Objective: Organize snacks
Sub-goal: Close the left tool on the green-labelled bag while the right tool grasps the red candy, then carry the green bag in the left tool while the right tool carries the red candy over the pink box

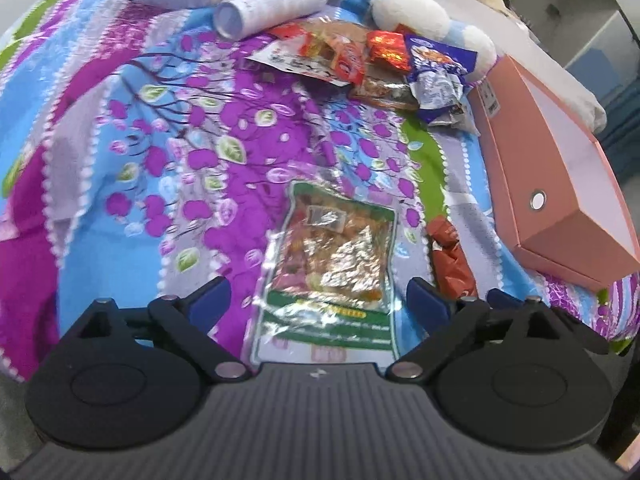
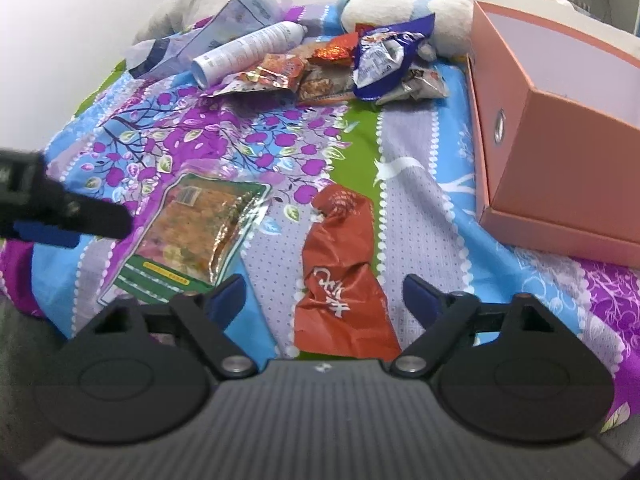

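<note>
Both grippers hover over the bedspread (image 1: pixel 120 128), nothing held. The left gripper (image 1: pixel 318 300) stands wide above the green-edged foil snack pouch (image 1: pixel 332 256), pads clear of it. The right gripper (image 2: pixel 324 298) is spread over the crumpled red snack packet (image 2: pixel 344 276), which lies between the pouch and the open pink box (image 2: pixel 560 168). My read: a pick is being lined up. Next, lower, pinch a packet, carry it to the box. More snacks sit piled beyond the box's far corner.
</note>
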A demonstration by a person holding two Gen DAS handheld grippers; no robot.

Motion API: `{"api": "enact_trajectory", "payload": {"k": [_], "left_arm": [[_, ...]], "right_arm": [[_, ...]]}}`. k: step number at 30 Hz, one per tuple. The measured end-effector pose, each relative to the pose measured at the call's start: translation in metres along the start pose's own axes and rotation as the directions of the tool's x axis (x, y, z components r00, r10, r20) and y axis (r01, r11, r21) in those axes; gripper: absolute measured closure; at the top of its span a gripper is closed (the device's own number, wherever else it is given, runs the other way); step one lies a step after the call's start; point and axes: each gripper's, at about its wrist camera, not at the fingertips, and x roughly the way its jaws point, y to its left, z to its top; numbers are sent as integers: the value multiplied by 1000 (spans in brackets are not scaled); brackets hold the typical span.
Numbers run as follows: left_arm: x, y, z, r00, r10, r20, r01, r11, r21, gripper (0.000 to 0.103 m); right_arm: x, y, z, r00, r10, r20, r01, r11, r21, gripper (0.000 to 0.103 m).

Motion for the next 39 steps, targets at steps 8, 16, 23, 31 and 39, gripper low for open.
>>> {"api": "enact_trajectory", "payload": {"k": [8, 16, 23, 31, 39], "left_arm": [[38, -23, 11, 998, 49, -27, -44, 983, 180, 5], [60, -37, 11, 997, 74, -18, -65, 953, 295, 5], [77, -31, 8, 996, 87, -25, -75, 951, 299, 6], [72, -29, 10, 997, 72, 3, -70, 954, 291, 26], [57, -32, 11, 999, 54, 7, -54, 964, 259, 36]], "right_arm": [[17, -1, -4, 1000, -27, -15, 27, 999, -38, 26], [20, 5, -8, 999, -43, 9, 44, 995, -85, 33], [24, 10, -6, 999, -45, 3, 45, 993, -111, 42], [20, 13, -4, 999, -51, 7, 51, 992, -117, 62], [11, 8, -1, 997, -74, 5, 74, 994, -80, 65]]}}
